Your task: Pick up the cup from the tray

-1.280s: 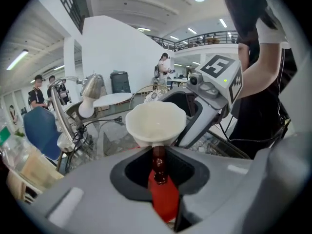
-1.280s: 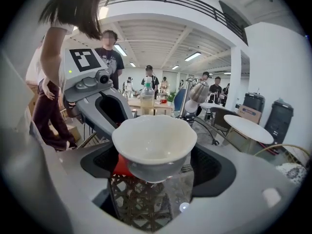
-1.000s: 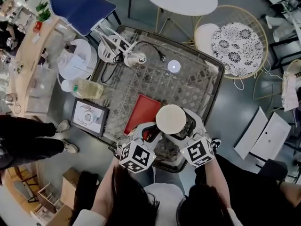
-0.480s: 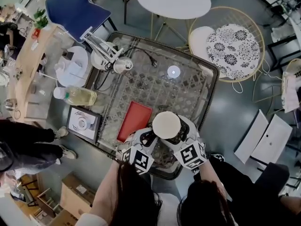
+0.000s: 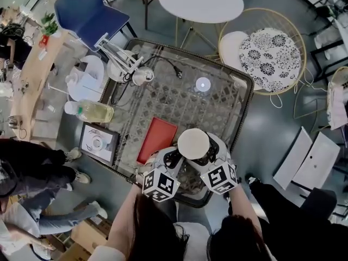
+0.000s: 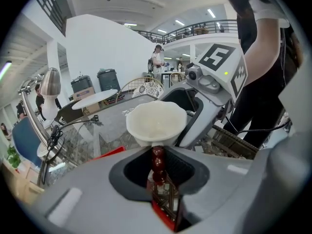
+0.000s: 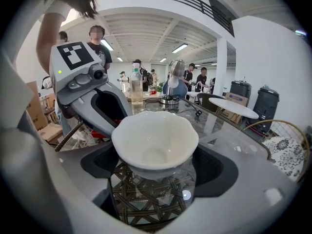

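A white cup [image 5: 193,143] with a wavy rim sits upright between the jaws of my right gripper [image 5: 202,152], which is shut on it. The cup [image 7: 155,143] fills the gap of the right gripper [image 7: 156,168], with the woven glass table showing beneath. It is just right of the red tray [image 5: 157,140], near the table's front edge. My left gripper [image 5: 175,157] is beside the cup on its left. The left gripper [image 6: 157,165] is shut on a dark red beaded piece [image 6: 156,161], with the cup [image 6: 156,123] just beyond its tips.
The glass table [image 5: 179,99] has a rattan weave under it. It carries a desk lamp [image 5: 136,72] with its cable and a small round light [image 5: 202,84]. At its left are a bottle [image 5: 89,111] and a framed picture [image 5: 98,143]. Chairs, a white round table [image 5: 201,1] and people surround it.
Both grippers and the cup have sunk a little toward the table and look slightly smaller in the head view. Both grips are unchanged.
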The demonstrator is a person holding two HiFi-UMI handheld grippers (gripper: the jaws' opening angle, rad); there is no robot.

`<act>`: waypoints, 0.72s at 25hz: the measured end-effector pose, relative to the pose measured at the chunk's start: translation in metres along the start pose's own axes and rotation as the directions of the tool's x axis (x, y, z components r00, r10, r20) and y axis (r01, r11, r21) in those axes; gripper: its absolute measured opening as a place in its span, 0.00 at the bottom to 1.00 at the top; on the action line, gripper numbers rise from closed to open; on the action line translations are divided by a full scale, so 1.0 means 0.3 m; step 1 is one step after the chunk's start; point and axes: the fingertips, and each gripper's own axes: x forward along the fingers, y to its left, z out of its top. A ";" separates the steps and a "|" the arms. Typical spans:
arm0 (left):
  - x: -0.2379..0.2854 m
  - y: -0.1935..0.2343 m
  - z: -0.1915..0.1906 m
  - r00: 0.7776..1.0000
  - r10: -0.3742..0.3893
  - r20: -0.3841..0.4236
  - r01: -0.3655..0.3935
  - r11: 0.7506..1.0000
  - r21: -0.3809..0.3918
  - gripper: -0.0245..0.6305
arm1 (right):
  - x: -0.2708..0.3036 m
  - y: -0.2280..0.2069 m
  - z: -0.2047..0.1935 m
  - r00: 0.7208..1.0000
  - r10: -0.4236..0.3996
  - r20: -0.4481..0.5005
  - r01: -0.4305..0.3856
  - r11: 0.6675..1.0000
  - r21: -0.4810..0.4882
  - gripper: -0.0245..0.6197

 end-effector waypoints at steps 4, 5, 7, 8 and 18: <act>0.007 0.010 0.003 1.000 0.008 0.010 -0.008 1.000 -0.013 0.32 | -0.005 0.000 -0.008 1.000 0.005 -0.006 -0.005 1.000 -0.002 0.83; 0.004 0.017 -0.001 1.000 0.012 0.011 -0.012 1.000 -0.025 0.34 | -0.010 0.000 -0.005 1.000 0.006 -0.004 -0.006 1.000 0.000 0.84; -0.005 0.027 -0.006 1.000 0.013 0.009 -0.012 0.999 -0.048 0.38 | -0.028 -0.007 0.003 1.000 0.006 0.000 -0.006 1.000 0.006 0.86; -0.012 0.028 -0.008 1.000 0.012 0.007 -0.012 0.998 -0.054 0.40 | -0.042 -0.010 0.008 1.000 0.008 0.004 -0.008 1.000 0.011 0.86; -0.179 0.053 -0.008 0.997 0.069 0.024 -0.066 0.989 -0.130 0.39 | -0.189 -0.006 0.152 0.993 -0.042 0.112 0.028 0.992 0.126 0.87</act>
